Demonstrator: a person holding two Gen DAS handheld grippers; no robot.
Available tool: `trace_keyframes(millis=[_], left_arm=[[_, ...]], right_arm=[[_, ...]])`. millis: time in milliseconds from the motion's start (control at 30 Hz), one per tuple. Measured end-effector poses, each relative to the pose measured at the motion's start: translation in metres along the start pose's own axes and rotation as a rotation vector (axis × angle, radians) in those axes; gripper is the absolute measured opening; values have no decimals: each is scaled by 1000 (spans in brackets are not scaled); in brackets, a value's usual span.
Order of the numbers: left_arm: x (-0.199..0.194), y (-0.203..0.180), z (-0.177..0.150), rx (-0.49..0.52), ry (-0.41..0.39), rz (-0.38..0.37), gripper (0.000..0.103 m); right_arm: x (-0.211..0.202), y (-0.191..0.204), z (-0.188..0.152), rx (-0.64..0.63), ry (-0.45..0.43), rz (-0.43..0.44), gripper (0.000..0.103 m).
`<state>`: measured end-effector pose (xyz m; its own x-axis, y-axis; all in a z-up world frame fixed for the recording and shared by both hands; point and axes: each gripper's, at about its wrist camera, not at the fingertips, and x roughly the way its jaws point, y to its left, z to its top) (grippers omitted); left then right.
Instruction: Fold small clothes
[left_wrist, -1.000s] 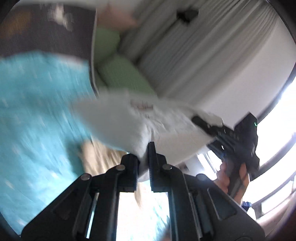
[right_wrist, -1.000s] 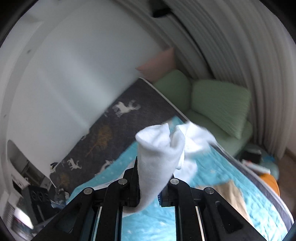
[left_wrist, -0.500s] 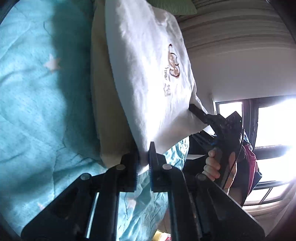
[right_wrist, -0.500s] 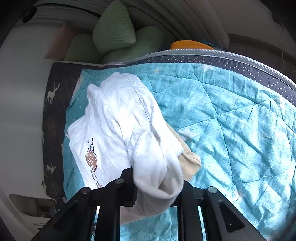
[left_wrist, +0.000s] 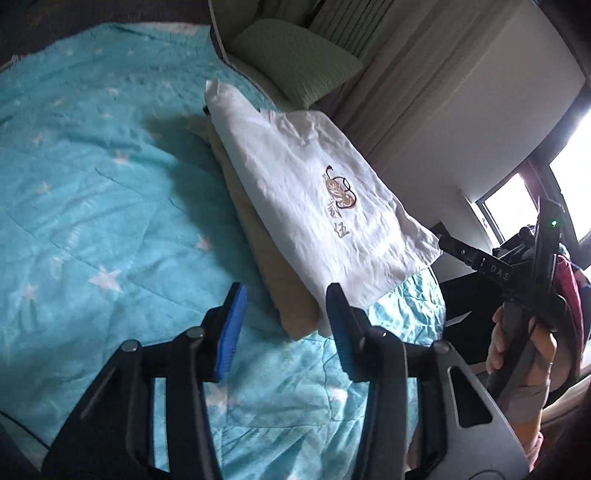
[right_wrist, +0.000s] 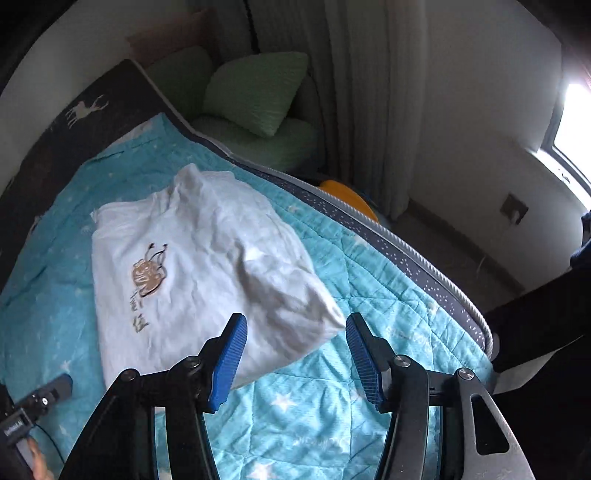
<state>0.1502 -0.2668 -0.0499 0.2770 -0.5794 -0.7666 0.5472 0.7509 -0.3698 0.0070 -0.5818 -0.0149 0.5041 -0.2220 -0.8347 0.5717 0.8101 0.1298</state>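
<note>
A folded white garment (left_wrist: 314, 192) with a brown emblem lies on top of a folded beige garment (left_wrist: 273, 266) on the turquoise star-print quilt (left_wrist: 92, 206). My left gripper (left_wrist: 284, 325) is open and empty, just short of the stack's near corner. My right gripper (right_wrist: 295, 350) is open and empty, just short of the white garment's (right_wrist: 192, 273) near corner. The right gripper also shows in the left wrist view (left_wrist: 461, 251), at the garment's right corner. The beige garment is hidden in the right wrist view.
Green cushions (right_wrist: 255, 99) sit on a seat beyond the bed. Curtains (right_wrist: 362, 92) hang behind. A dark mattress edge (right_wrist: 406, 243) runs along the right side. An orange object (right_wrist: 347, 195) lies on the floor past it. A bright window (left_wrist: 517, 199) is at right.
Both grippers held the white garment in the air, lowered it onto the beige garment, then opened and let go. The garment now lies flat on the stack.
</note>
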Motion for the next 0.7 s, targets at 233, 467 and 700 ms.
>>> trace_keyframes(millis=[233, 467, 700], left_arm=[[-62, -15, -13, 147, -178, 161, 59], [-102, -40, -49, 286, -269, 234, 70], [-109, -42, -83, 323, -261, 223, 74]], right_arm=[[-60, 91, -31, -156, -174, 71, 63], [-107, 123, -86, -206, -318, 19, 72], [-133, 119, -137, -156, -335, -28, 75]])
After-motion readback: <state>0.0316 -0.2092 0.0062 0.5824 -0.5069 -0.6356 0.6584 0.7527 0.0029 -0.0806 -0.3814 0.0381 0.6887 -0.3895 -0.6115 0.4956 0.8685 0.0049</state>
